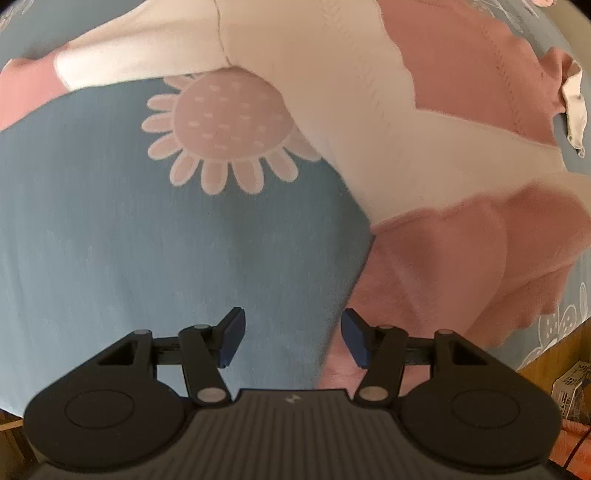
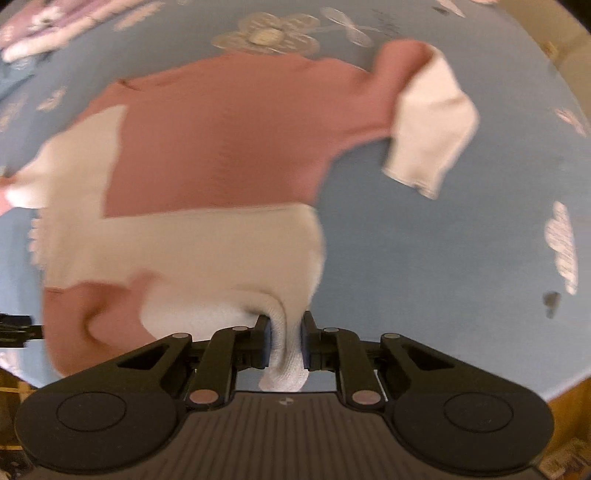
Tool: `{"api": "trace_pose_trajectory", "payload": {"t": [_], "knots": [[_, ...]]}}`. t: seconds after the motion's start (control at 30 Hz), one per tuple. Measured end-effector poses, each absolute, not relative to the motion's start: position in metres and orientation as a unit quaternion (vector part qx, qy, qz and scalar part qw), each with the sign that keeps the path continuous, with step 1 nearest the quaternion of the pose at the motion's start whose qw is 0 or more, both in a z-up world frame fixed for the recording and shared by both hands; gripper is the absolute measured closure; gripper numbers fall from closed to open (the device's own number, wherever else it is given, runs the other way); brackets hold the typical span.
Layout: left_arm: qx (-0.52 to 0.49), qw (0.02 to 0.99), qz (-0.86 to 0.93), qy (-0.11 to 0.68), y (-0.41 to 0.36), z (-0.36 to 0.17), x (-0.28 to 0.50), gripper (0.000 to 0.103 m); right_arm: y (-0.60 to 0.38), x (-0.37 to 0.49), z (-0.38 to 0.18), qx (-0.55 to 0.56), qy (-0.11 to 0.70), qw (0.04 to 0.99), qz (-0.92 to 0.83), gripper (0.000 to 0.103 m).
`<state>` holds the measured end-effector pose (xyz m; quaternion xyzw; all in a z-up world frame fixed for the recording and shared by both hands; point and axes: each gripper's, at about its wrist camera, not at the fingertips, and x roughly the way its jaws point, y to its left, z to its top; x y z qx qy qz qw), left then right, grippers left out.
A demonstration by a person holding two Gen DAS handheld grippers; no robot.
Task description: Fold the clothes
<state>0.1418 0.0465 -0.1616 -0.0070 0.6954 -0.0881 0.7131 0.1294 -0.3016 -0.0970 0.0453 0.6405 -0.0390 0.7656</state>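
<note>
A pink and white sweater lies spread on a blue flowered bed sheet. My right gripper is shut on a bunched white fold at the sweater's near edge, and the cloth rises from the sheet into the jaws. One sleeve with a white cuff lies bent at the far right. In the left wrist view the sweater's white panel and its pink hem fill the right side. My left gripper is open above the sheet at the hem's left edge, with nothing pressed between its pads.
A large pink daisy print marks the sheet left of the sweater. The bed's edge runs along the lower right, with a white slatted basket on the floor beyond it. Another pink and white cloth lies at the far left corner.
</note>
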Motion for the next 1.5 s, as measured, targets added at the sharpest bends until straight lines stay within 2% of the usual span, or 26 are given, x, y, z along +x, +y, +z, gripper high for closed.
{"api": "trace_pose_trajectory", "payload": {"t": [0.1, 0.33, 0.4, 0.43, 0.5, 0.53, 0.57, 0.7, 1.0, 1.2, 1.3, 1.5], "knots": [[-0.014, 0.708, -0.09, 0.7, 0.046, -0.165, 0.135, 0.041, -0.313, 0.127, -0.106, 0.009, 0.65, 0.757, -0.071, 0.085], [-0.024, 0.702, -0.107, 0.704, 0.04, -0.168, 0.12, 0.041, -0.315, 0.132, -0.143, -0.065, 0.671, 0.73, -0.109, 0.084], [-0.027, 0.702, -0.112, 0.703, 0.038, -0.168, 0.117, 0.041, -0.307, 0.135, -0.152, -0.084, 0.678, 0.724, -0.098, 0.081], [-0.028, 0.702, -0.115, 0.702, 0.037, -0.168, 0.116, 0.041, -0.304, 0.136, -0.154, -0.092, 0.681, 0.721, -0.089, 0.079], [-0.031, 0.703, -0.118, 0.701, 0.036, -0.169, 0.114, 0.041, -0.297, 0.136, -0.153, -0.109, 0.682, 0.719, -0.078, 0.067], [-0.032, 0.703, -0.119, 0.701, 0.036, -0.169, 0.113, 0.041, -0.295, 0.135, -0.149, -0.112, 0.68, 0.721, -0.074, 0.066], [-0.033, 0.704, -0.12, 0.7, 0.035, -0.169, 0.112, 0.041, -0.294, 0.133, -0.144, -0.11, 0.678, 0.724, -0.07, 0.058], [-0.046, 0.714, -0.128, 0.687, 0.038, -0.163, 0.116, 0.041, -0.287, 0.13, -0.12, -0.109, 0.663, 0.738, -0.063, 0.043], [-0.1, 0.756, -0.14, 0.631, 0.067, -0.165, 0.179, 0.041, -0.245, 0.142, -0.088, -0.108, 0.627, 0.771, -0.027, 0.041], [-0.264, 0.764, -0.131, 0.574, 0.1, -0.176, 0.229, 0.042, -0.191, 0.165, -0.089, -0.085, 0.616, 0.783, 0.022, 0.041], [-0.328, 0.759, -0.118, 0.55, 0.113, -0.198, 0.251, 0.042, -0.167, 0.177, -0.094, -0.075, 0.606, 0.791, 0.04, 0.041], [-0.352, 0.759, -0.121, 0.534, 0.113, -0.231, 0.272, 0.042, -0.16, 0.185, -0.106, -0.053, 0.587, 0.807, 0.027, 0.041]]}}
